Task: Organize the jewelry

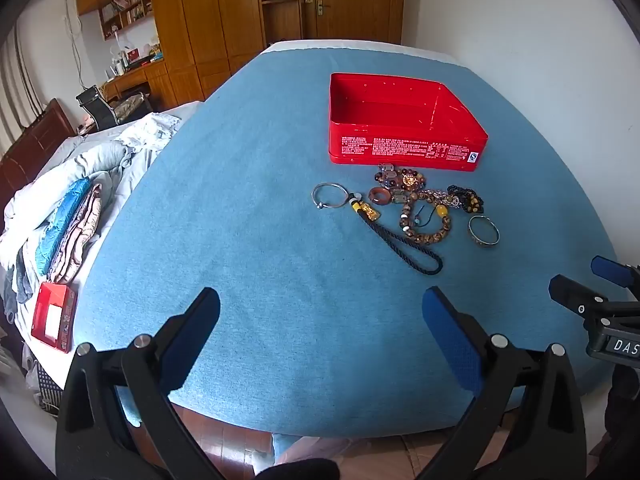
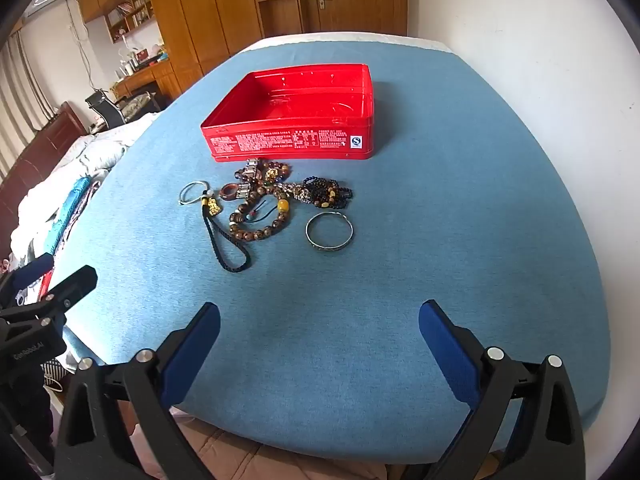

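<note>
A pile of jewelry lies on the blue cloth in front of an open, empty red tin (image 1: 404, 120) (image 2: 296, 116). It holds a brown bead bracelet (image 1: 428, 220) (image 2: 260, 216), a silver bangle (image 1: 484, 231) (image 2: 329, 232), a thin silver ring bracelet (image 1: 328, 196) (image 2: 192, 193), a black cord with a gold charm (image 1: 404, 246) (image 2: 224, 240) and dark bead strands (image 1: 466, 199) (image 2: 326, 193). My left gripper (image 1: 320, 306) and my right gripper (image 2: 320, 318) both hover open over the near part of the cloth, well short of the jewelry, with nothing between their fingers.
The blue cloth (image 1: 260, 240) (image 2: 440, 220) covers a table whose near edge runs just below the fingers. Left of it lie a heap of folded clothes (image 1: 68, 224) and a small red box (image 1: 54, 316). A white wall stands at the right, wooden cabinets at the back.
</note>
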`<state>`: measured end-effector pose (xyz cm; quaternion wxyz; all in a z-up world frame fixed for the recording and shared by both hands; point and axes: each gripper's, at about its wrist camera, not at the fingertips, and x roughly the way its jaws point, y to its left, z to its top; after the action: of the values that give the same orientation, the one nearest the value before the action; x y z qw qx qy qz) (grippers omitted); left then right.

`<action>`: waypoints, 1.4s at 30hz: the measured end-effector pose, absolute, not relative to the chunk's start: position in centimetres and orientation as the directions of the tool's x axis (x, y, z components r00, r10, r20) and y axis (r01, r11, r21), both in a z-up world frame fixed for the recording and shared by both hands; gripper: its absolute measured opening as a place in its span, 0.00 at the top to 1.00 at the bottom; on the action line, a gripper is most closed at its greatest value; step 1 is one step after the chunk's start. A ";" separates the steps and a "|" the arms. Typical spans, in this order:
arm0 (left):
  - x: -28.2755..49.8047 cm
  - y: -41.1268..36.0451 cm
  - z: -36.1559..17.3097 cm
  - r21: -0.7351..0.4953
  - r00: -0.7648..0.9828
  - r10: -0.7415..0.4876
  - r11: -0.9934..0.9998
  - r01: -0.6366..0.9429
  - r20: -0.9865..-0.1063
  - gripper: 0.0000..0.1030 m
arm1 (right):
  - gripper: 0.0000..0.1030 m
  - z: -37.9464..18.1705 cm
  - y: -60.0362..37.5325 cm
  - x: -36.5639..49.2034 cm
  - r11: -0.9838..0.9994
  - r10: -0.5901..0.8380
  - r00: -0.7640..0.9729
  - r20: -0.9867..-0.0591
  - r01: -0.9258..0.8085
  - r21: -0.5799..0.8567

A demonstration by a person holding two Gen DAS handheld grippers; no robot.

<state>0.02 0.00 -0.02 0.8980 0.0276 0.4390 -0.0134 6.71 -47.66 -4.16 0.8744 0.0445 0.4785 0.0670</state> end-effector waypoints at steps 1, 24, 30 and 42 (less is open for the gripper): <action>0.0 0.0 0.0 0.038 0.614 0.000 0.998 0.049 -0.789 0.03 | 0.04 -4.2 -47.7 6.7 0.987 0.161 0.529 -0.833 -0.075 0.144; 0.0 -0.2 -0.1 0.042 0.617 0.003 0.998 0.049 -0.787 0.03 | 0.04 -4.2 -47.5 6.6 0.986 0.166 0.533 -0.830 -0.076 0.148; 0.1 -0.5 -0.2 0.041 0.616 0.004 0.998 0.046 -0.788 0.03 | 0.04 -4.2 -47.6 6.6 0.986 0.167 0.533 -0.829 -0.077 0.150; 0.0 -0.2 0.0 0.040 0.616 0.001 0.998 0.050 -0.788 0.03 | 0.04 -4.2 -47.5 6.6 0.986 0.169 0.533 -0.829 -0.079 0.150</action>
<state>-0.01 -0.15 -0.03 0.8985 0.0289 0.4378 -0.0136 6.59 -47.49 -4.20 0.8742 0.0469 0.4780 0.0709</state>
